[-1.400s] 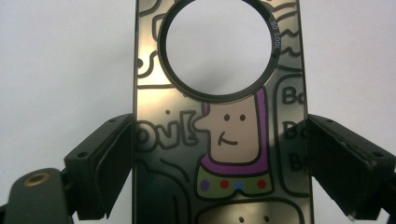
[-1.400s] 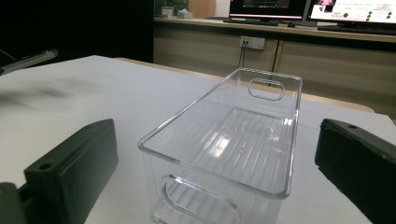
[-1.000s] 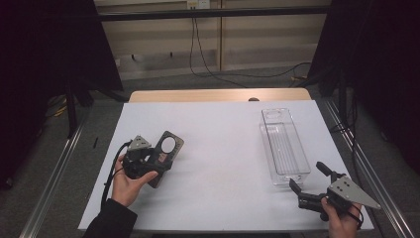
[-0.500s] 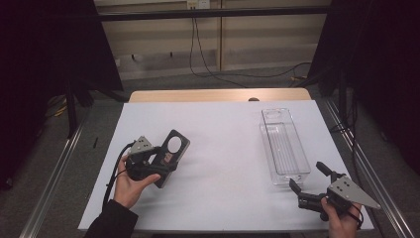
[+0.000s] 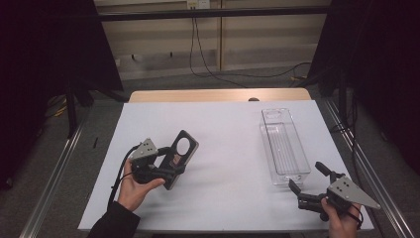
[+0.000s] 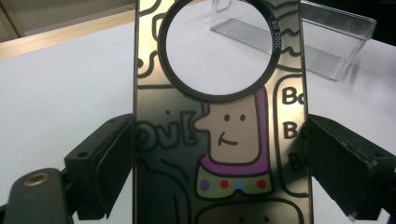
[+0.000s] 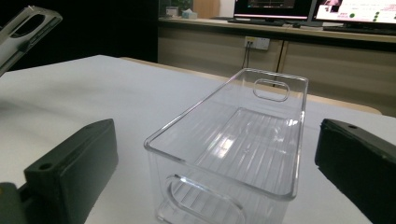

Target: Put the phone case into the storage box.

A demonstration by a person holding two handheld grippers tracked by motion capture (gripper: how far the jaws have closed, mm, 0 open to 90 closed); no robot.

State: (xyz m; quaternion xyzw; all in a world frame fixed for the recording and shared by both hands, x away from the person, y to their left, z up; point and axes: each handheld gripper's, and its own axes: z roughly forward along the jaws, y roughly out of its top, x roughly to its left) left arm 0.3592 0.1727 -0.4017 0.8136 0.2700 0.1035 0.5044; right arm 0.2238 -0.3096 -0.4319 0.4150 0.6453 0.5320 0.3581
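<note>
Altogether, one phone case (image 5: 179, 154), one clear bin (image 5: 283, 147), two grippers.

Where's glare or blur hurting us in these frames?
Left gripper view: the glossy dark cartoon-printed phone case with a round hole mirrors light, and the tool pads at its sides are soft. Right gripper view: bright highlights on the clear plastic bin; monitors behind are blown out. High view: room edges are very dark and the white table is evenly lit.

A white rectangular table top (image 5: 223, 124) has a pale wooden strip (image 5: 198, 95) along its far edge, where a small dark round knob (image 5: 254, 99) sits right of the middle. Beyond that edge, thin black cables (image 5: 192, 44) hang from a white wall socket (image 5: 195, 4). Grey metal rails (image 5: 54, 168) flank the table's sides.
</note>
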